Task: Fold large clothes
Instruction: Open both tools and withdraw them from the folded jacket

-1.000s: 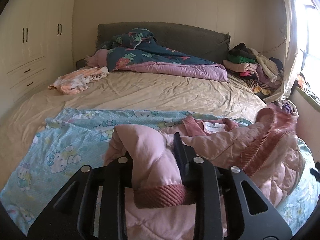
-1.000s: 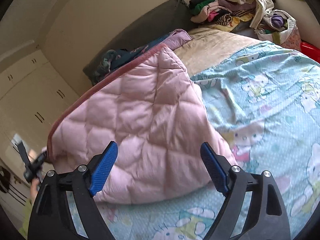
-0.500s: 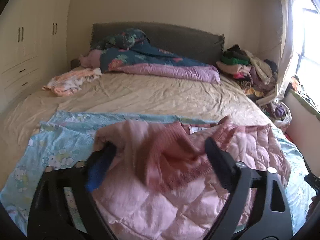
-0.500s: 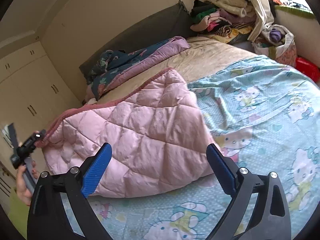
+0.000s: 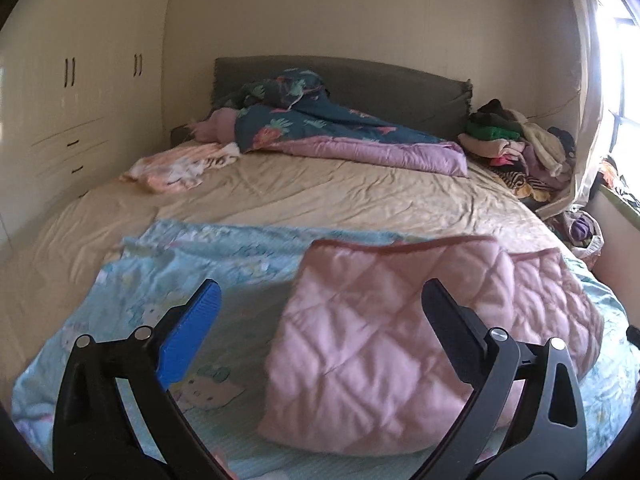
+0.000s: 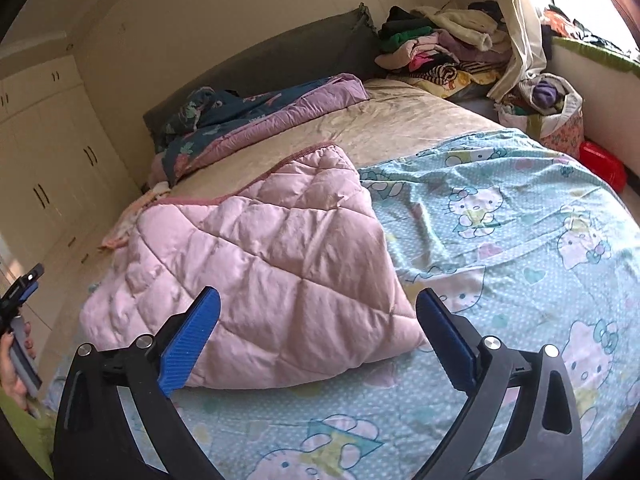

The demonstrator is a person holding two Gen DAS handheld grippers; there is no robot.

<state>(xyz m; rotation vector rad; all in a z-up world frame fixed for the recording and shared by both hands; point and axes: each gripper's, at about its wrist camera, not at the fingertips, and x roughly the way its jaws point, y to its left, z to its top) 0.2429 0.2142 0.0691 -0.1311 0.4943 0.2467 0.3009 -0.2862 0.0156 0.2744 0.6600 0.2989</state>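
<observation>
On bed (image 5: 320, 200), both tongs (image 5: 320, 312) (image 6: 318, 320) gape, tilted downward.

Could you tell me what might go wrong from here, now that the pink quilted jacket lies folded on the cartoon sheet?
1. The pink quilted jacket is puffy and looks slippery; with both the left gripper and the right gripper open and off it, the fold may spring open.
2. The cartoon sheet under it lies loose and wrinkled, so a low grab could pinch sheet together with jacket.
</observation>
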